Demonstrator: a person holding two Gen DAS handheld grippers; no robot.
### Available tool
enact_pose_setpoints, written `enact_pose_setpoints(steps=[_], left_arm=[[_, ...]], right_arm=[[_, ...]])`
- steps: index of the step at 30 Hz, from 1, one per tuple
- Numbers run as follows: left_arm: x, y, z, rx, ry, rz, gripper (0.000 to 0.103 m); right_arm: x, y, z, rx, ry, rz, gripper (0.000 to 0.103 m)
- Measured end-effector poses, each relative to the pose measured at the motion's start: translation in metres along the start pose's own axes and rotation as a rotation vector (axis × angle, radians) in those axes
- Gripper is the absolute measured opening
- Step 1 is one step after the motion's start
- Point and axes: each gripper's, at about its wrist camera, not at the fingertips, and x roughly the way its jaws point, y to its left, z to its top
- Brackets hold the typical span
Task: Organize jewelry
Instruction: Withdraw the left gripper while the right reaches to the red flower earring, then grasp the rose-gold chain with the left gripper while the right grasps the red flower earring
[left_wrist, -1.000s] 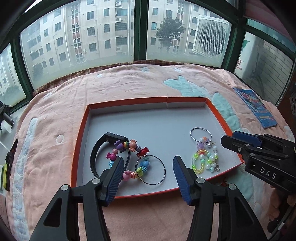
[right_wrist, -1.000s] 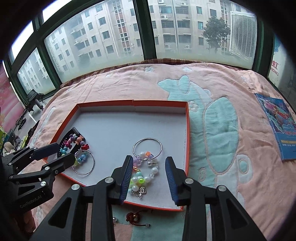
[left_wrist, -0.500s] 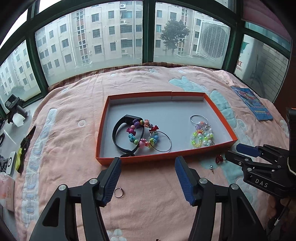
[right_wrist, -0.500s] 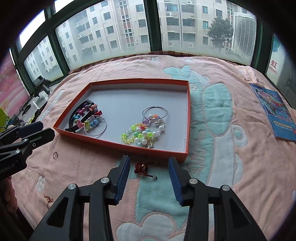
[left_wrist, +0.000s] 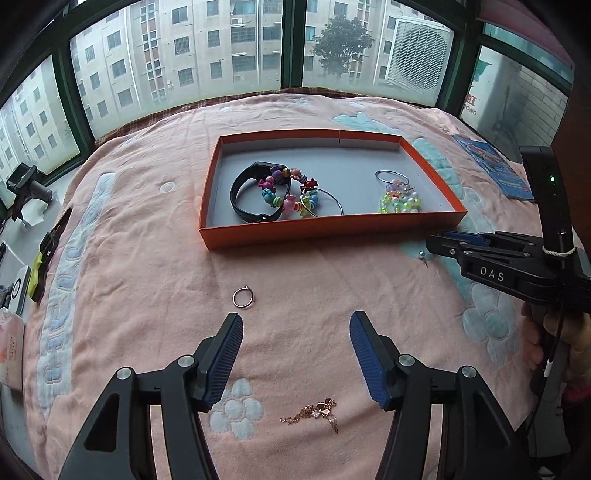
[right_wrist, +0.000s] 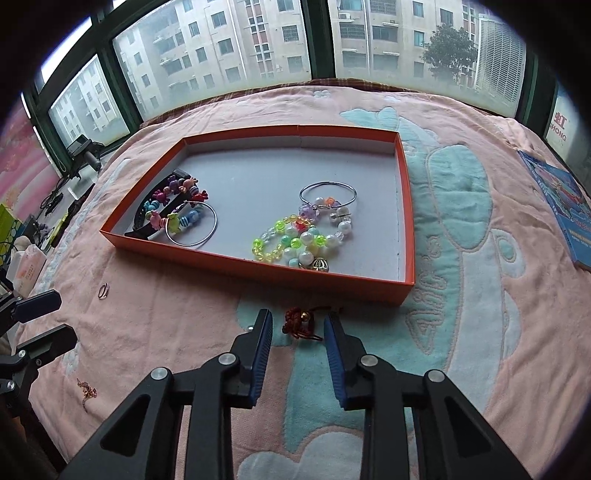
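An orange tray (left_wrist: 314, 230) (right_wrist: 258, 271) with a grey floor holds a black band (left_wrist: 240, 192), bead bracelets (right_wrist: 295, 240) and wire hoops. On the pink blanket in front of it lie a silver ring (left_wrist: 243, 296) (right_wrist: 103, 290), a rose-gold necklace (left_wrist: 317, 410) (right_wrist: 85, 391), a pearl stud (left_wrist: 422, 254) and a red knotted charm (right_wrist: 301, 325). My left gripper (left_wrist: 295, 321) (right_wrist: 61, 317) stands open over bare blanket between ring and necklace. My right gripper (right_wrist: 298, 317) (left_wrist: 432, 243) straddles the red charm; its jaws are closing, and the pads are not pressing on it.
A blue booklet (left_wrist: 495, 170) (right_wrist: 561, 206) lies at the blanket's right edge. Small tools and boxes (left_wrist: 40, 266) sit off the left side of the bed. Green-framed windows run along the far edge.
Both grippers drew back from over the tray to the near blanket. The ring and necklace came into the left view. The right jaws narrowed around the red charm.
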Motion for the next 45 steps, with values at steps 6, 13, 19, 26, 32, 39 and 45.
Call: enact_pose_setpoints(steps=[6, 13, 19, 26, 32, 39, 45], left_arm=[[-0.009, 0.0, -0.027, 0.052, 0.035, -0.066, 0.065], [-0.013, -0.003, -0.06, 0.153, 0.066, -0.146, 0.065], [-0.013, 0.007, -0.063, 0.227, 0.056, -0.178, 0.061], [-0.01, 0.012, -0.052, 0.184, 0.051, -0.218, 0.031], [-0.003, 0.005, -0.058, 0.17, 0.065, -0.219, 0.03], [0.005, 0.001, -0.061, 0.155, 0.064, -0.207, 0.024], [0.002, 0.002, -0.056, 0.136, 0.049, -0.213, 0.023]], right_arm=[[0.002, 0.007, -0.002, -0.044, 0.008, -0.034, 0.018], [-0.004, 0.007, -0.008, -0.038, 0.013, -0.026, 0.018], [-0.011, 0.006, -0.008, -0.018, 0.008, -0.017, 0.018], [-0.012, 0.006, -0.009, -0.004, 0.01, -0.019, 0.018], [-0.008, 0.009, -0.012, -0.01, 0.024, -0.017, 0.018], [-0.007, 0.008, -0.013, -0.005, 0.025, -0.011, 0.018], [-0.006, 0.007, -0.013, 0.002, 0.026, -0.008, 0.018]])
